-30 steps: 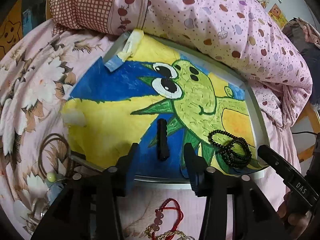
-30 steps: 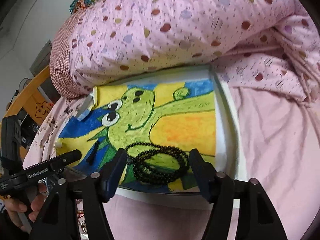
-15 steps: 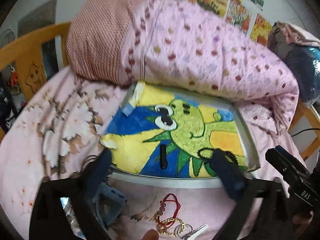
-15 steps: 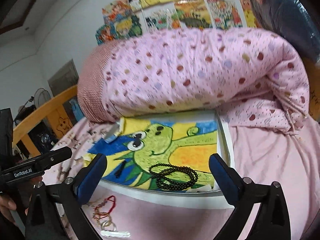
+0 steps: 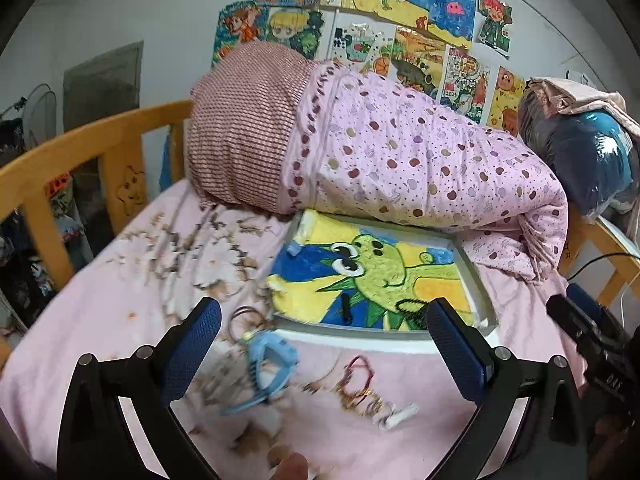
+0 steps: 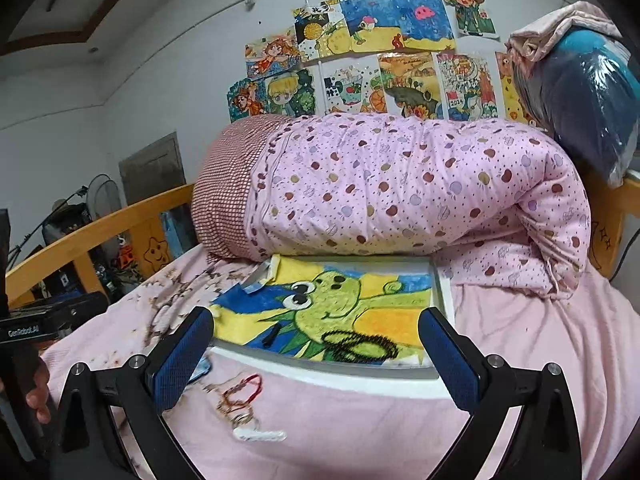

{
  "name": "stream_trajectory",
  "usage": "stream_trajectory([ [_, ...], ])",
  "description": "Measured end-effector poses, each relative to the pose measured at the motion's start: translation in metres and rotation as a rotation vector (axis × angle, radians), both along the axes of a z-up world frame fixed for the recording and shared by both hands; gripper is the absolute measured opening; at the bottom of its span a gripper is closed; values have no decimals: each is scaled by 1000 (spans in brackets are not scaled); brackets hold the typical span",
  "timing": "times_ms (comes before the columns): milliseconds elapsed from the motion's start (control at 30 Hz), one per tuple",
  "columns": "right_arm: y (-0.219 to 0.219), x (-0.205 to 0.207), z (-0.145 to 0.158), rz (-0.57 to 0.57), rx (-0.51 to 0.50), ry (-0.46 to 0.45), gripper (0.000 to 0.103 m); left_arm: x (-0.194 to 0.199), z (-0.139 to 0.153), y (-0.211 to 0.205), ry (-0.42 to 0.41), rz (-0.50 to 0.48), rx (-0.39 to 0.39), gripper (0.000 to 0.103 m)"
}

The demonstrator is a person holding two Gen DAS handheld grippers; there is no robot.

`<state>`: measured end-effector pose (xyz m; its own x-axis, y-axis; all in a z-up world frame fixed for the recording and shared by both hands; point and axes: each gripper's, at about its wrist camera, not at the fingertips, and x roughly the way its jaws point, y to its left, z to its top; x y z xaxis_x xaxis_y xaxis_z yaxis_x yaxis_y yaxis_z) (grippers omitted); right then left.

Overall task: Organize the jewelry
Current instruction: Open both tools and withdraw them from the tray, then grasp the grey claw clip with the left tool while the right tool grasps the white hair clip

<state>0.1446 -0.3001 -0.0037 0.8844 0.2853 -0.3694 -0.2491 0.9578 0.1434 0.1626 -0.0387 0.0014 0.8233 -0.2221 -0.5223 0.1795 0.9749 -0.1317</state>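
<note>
A white-framed painting of a green creature lies flat on the pink bed; it also shows in the right wrist view. On it lie a black bead necklace and a small black clip. On the sheet before the frame lie a red cord bracelet with a gold chain, a blue watch-like band and thin hoops. My left gripper is open and empty, held above these loose pieces. My right gripper is open and empty, well back from the frame.
A rolled pink spotted quilt lies behind the frame, touching its far edge. A wooden bed rail runs along the left. A blue plastic-wrapped bundle sits at the far right. Drawings cover the wall.
Both grippers have opened wide and pulled up and back from the painting. The necklace and the black clip stay lying on it.
</note>
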Motion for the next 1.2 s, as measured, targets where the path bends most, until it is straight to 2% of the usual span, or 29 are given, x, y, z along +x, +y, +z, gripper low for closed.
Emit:
stream_trajectory([
  [167, 8, -18, -5, 20, -1, 52, 103, -24, 2, 26, 43, 15, 10, 101],
  [367, 21, -22, -22, 67, -5, 172, 103, -43, -5, 50, 140, 44, -11, 101],
  [433, 25, -17, -29, 84, -16, 222, 103, -45, -11, 53, 184, 55, 10, 101],
  [567, 34, -8, -44, 97, -55, 307, 103, -40, -24, 52, 271, 66, 42, 101],
  [800, 41, 10, -72, 130, -56, 483, 103, -27, -46, 60, 416, 76, 7, 100],
  [967, 46, 30, -93, 182, -23, 623, 103, -16, -52, 61, 459, 88, 20, 100],
  [1200, 58, 60, -116, 246, 20, 750, 103, 7, -62, 55, 503, -7, 97, 100],
])
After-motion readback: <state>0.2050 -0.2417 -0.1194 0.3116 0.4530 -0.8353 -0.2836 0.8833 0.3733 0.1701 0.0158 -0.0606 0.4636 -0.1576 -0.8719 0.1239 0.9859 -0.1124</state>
